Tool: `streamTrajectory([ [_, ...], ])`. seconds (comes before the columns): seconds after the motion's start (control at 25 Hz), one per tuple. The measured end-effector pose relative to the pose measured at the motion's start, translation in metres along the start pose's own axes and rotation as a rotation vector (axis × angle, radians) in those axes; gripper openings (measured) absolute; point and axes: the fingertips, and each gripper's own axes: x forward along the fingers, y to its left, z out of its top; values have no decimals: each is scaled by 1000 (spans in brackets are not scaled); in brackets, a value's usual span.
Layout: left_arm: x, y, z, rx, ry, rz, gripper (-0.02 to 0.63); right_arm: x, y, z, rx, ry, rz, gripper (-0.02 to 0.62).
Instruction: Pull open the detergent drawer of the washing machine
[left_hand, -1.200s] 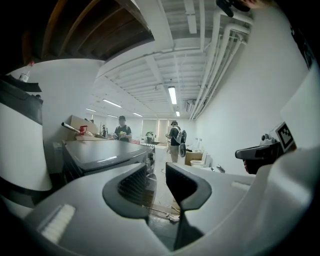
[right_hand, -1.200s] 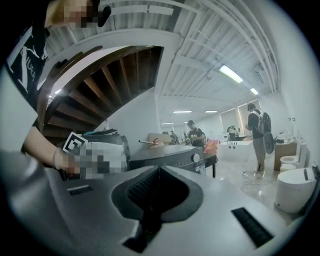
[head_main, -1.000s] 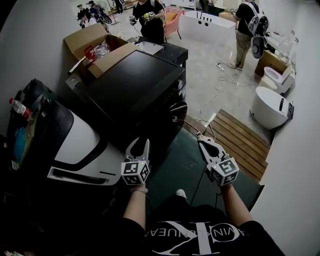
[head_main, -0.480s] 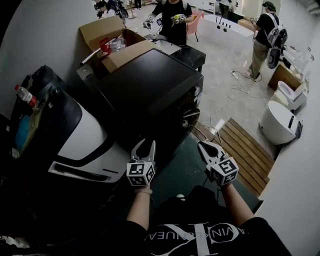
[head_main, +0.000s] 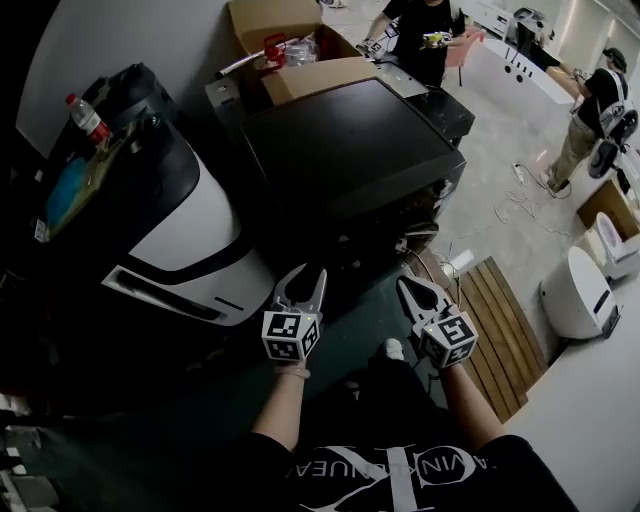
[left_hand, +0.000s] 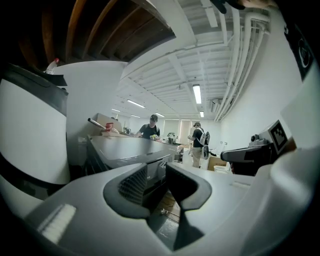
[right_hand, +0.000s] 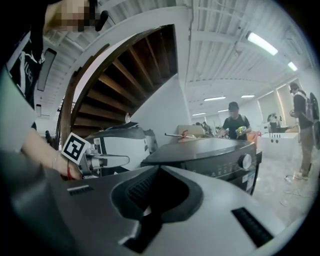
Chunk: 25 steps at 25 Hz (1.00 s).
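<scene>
The black washing machine (head_main: 350, 140) stands ahead of me, its dark front (head_main: 400, 228) facing my grippers. In the right gripper view its control panel shows with a round knob (right_hand: 245, 161); I cannot make out the detergent drawer on it. My left gripper (head_main: 306, 275) hangs a short way before the machine's lower left corner, open and empty (left_hand: 156, 184). My right gripper (head_main: 410, 286) is level with it to the right, its fingers drawn to a point, shut on nothing (right_hand: 149, 202). Neither gripper touches the machine.
A white-and-black appliance (head_main: 190, 230) stands close on the left with a bottle (head_main: 85, 118) on top. An open cardboard box (head_main: 290, 40) sits behind the washer. A slatted wooden platform (head_main: 495, 320), a white toilet (head_main: 580, 295), floor cables and people (head_main: 425, 30) lie to the right and beyond.
The view has swung left and the washer and white appliance now sit nearer. Both grippers have drifted closer to the washer's front. Their jaws look unchanged.
</scene>
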Motion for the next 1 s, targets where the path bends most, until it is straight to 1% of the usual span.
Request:
streamTrajectory([
  [0.2,12,4,-11,-45,16,60,108,37,-13,-6,-22,43,122,12],
  [0.32,25,4,-19,-95,32,111,109,55,-23,-5,-45,78,202,12],
  [0.48,35,3,-29,-177,24,192,109,68,-41,-16,-54,132,290,12],
  [0.72,57,-1,-49,-265,16,260,109,84,-63,-34,-46,173,363,12],
  [0.88,69,-2,-60,-333,-9,294,108,89,-72,-47,-36,184,389,12],
  [1.0,77,0,-68,-360,-22,314,109,95,-78,-56,-16,189,407,12],
])
